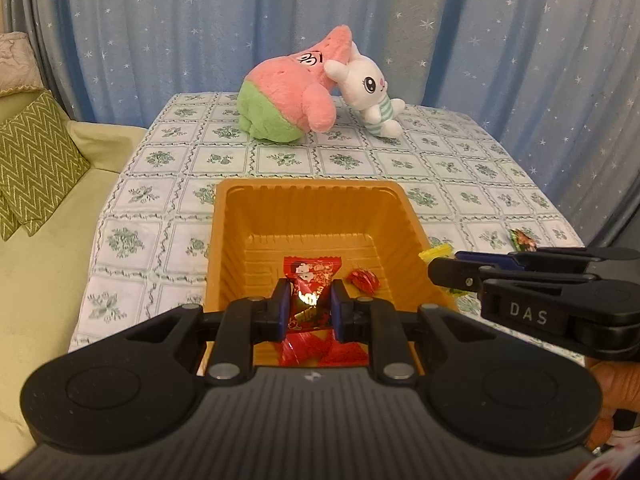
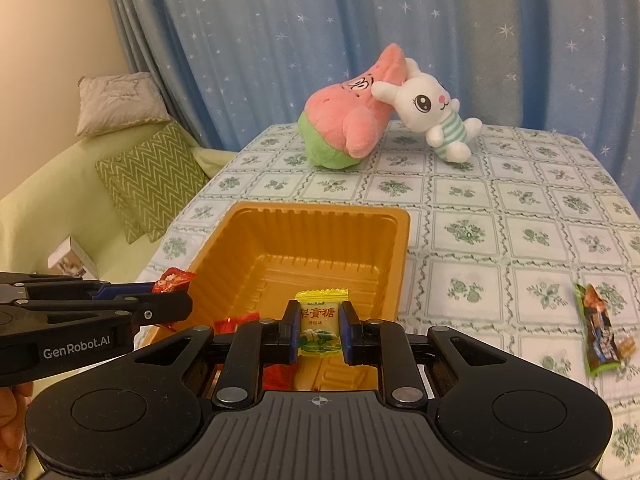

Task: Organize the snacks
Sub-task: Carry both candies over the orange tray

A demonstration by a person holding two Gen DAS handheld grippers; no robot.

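Behind the orange tray (image 1: 236, 216), on a tabletop (image 1: 280, 160) of pale green floral squares, lie a pink-and-green plush (image 1: 288, 96) and a white, green-striped rabbit (image 1: 372, 92), before a star-dotted blue curtain (image 1: 240, 20).

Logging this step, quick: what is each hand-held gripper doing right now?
Left hand-held gripper: shut on the red candy, above the orange tray.
Right hand-held gripper: shut on the yellow candy.

Glossy ribbed plastic tray (image 2: 320, 240), crinkly shiny foil wrappers on red candy (image 1: 310, 280) and yellow candy (image 2: 320, 320); matt printed cloth tablecloth (image 2: 500, 216), fuzzy plush toys (image 1: 296, 92) at twelve o'clock
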